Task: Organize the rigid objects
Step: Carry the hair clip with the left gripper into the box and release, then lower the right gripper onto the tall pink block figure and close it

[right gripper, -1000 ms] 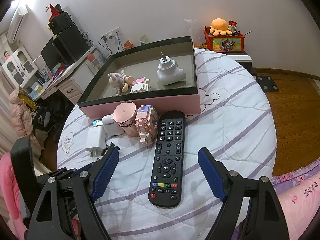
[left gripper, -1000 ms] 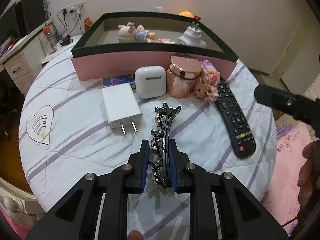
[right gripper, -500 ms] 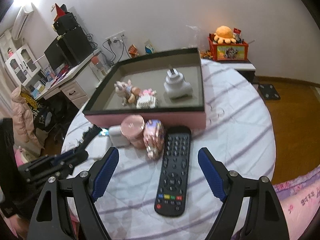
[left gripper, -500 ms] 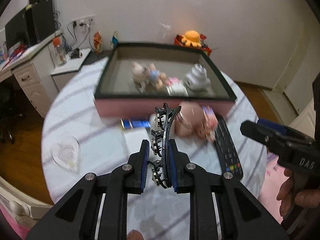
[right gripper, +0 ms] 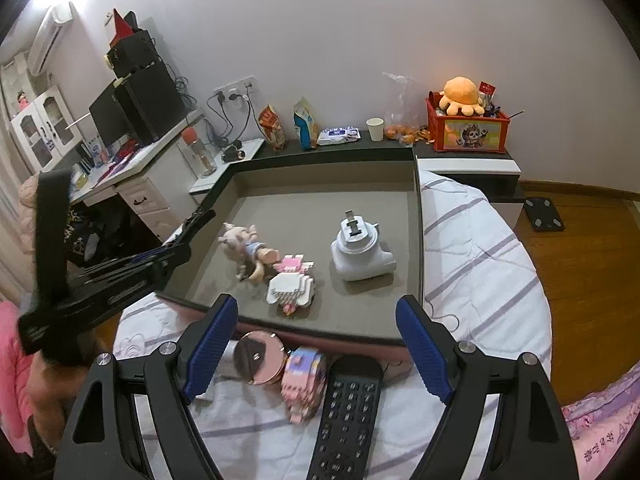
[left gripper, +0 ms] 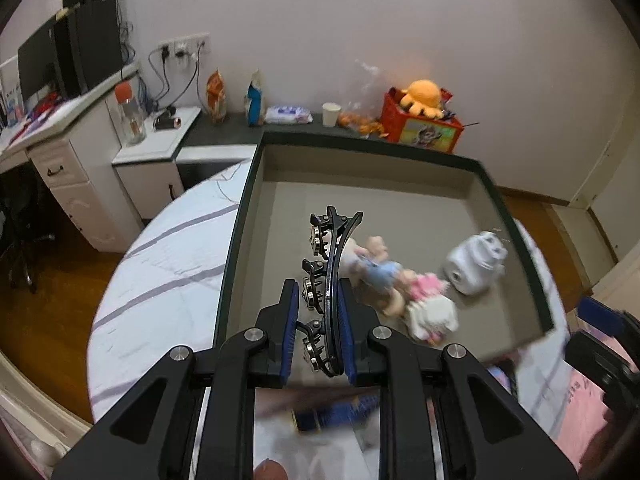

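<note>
Left wrist: tongs (left gripper: 318, 334) grip hair clip (left gripper: 330, 280) above tray (left gripper: 236, 240).

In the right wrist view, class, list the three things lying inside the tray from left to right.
Pig figurine → pink-and-white block figure → white plug adapter.

Left hand-held gripper (left gripper: 318, 306) clamped shut (tilted downward); right hand-held gripper (right gripper: 316, 344) spread wide.

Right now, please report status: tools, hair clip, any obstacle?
Left tool shut on hair clip, above box. Right tool open, empty. Toys lie below the clip.
</note>
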